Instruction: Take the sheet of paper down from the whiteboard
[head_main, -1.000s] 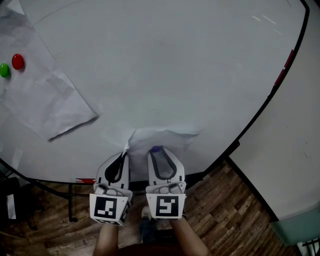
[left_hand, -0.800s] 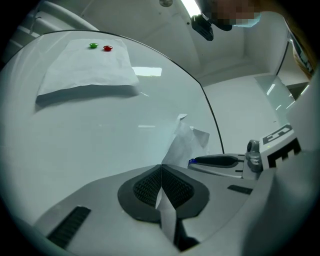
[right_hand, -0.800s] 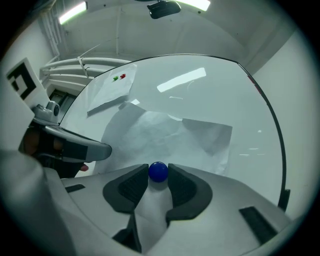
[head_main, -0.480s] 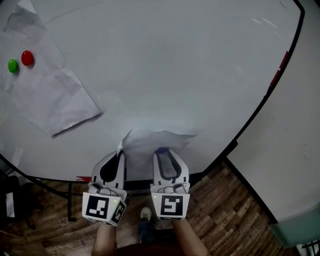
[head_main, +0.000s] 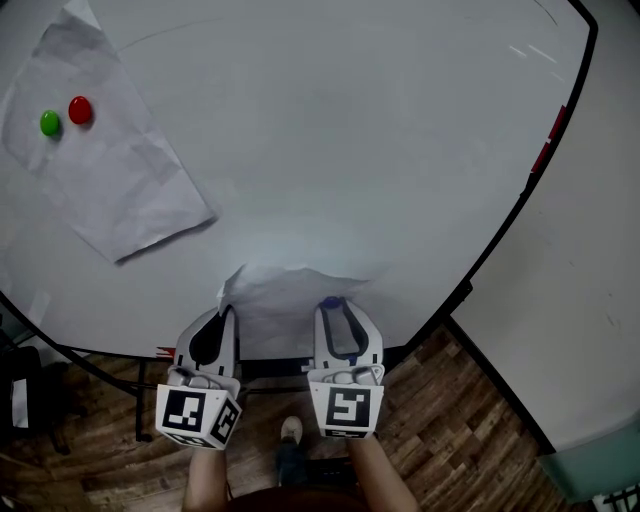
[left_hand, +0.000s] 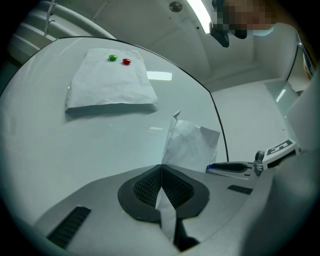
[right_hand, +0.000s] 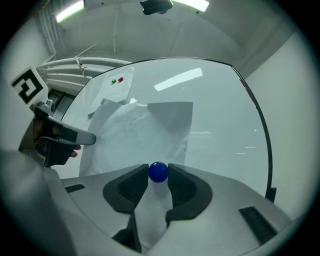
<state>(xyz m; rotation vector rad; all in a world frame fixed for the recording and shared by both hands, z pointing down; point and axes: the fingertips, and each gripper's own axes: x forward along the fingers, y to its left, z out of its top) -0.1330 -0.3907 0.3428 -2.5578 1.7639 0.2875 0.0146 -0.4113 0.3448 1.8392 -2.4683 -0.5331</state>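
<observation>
A creased white sheet of paper (head_main: 290, 288) hangs low on the whiteboard (head_main: 350, 130). My left gripper (head_main: 226, 313) is shut on its left corner, and the paper runs between the closed pads (left_hand: 161, 169) in the left gripper view. My right gripper (head_main: 332, 304) is shut on a blue ball magnet (head_main: 331, 301) at the sheet's lower right. The right gripper view shows the magnet (right_hand: 158, 171) pinched between the pads, with the sheet (right_hand: 145, 130) spread behind it.
A second crumpled sheet (head_main: 110, 170) is pinned at the upper left by a green magnet (head_main: 49, 123) and a red magnet (head_main: 80, 109). The board's black frame (head_main: 520, 210) curves down the right, a pale wall (head_main: 590, 300) lies beyond it, and wooden floor (head_main: 450, 420) below.
My left gripper has slid left with the paper's corner, so the two grippers stand further apart. The head view has shifted, bringing the pinned sheet further into view.
</observation>
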